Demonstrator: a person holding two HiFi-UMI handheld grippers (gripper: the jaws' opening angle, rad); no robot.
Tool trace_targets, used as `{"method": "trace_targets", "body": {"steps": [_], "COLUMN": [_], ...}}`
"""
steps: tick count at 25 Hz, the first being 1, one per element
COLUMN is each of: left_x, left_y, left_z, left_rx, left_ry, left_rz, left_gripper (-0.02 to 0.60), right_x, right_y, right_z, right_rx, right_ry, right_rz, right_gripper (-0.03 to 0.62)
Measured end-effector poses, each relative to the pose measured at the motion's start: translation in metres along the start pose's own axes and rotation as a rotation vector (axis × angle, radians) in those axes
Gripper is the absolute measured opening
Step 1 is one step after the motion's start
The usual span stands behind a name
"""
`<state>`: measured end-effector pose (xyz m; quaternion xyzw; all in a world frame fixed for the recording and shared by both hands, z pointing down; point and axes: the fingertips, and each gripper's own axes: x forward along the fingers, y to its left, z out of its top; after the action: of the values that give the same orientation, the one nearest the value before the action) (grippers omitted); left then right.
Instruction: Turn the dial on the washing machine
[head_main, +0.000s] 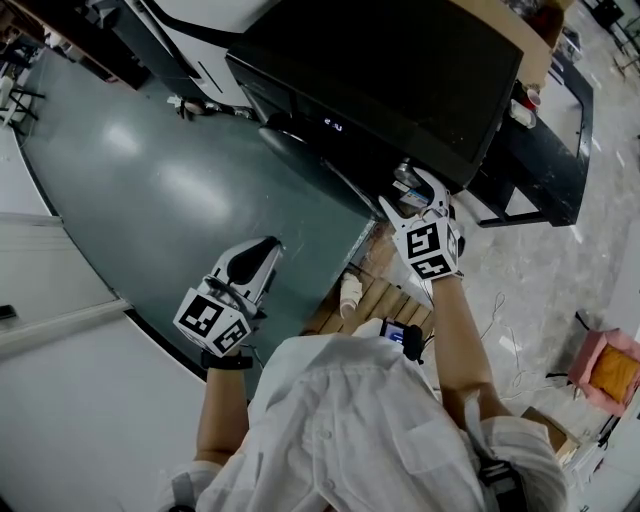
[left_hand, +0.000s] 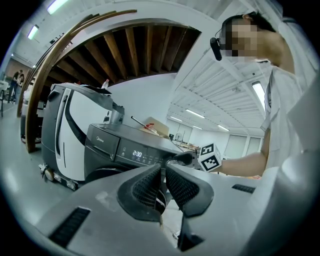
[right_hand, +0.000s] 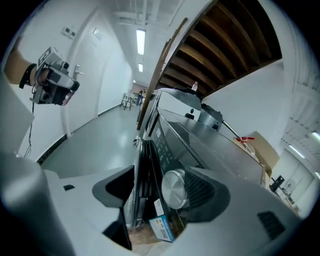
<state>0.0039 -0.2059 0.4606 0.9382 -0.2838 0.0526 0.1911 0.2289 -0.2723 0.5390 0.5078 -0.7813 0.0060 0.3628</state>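
At the washing machine (head_main: 400, 80) front, right gripper (right_hand: 162, 176) jaws gape around the silver dial (right_hand: 173, 189); left gripper (head_main: 262, 250), head view 7 o'clock, is pinched closed on nothing.

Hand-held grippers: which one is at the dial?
The right hand-held gripper: its open jaws straddle the dial; the left hand-held gripper is shut, well away.

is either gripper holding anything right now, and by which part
Nothing is held. The right gripper has its jaws open around the dial, not clamped; the left gripper is shut and empty.
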Motion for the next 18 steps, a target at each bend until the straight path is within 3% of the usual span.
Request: {"method": "trace_targets", "body": {"steps": [7, 10, 18], "left_x": [-0.003, -0.004, -0.016], "left_y": [-0.001, -0.004, -0.006], "left_z": [-0.001, 0.001, 0.004], "left_rx": [-0.001, 0.002, 0.008], "left_ry": [-0.005, -0.011, -0.032], "left_rz": [-0.001, -0.006, -0.002], "left_gripper": [0.037, 0.037, 0.037], "right_x": [-0.01, -0.023, -0.07], "right_y": [0.0, 0.004, 0.04], "right_z": [-0.013, 0.001, 0.003], "right_rx": [0.075, 0.096, 0.406], "right_ry": [0.011, -0.042, -0.236], "right_rz": [-0.013, -0.01, 0.078], "right_gripper": [0.324, 0.317, 0.294]}}
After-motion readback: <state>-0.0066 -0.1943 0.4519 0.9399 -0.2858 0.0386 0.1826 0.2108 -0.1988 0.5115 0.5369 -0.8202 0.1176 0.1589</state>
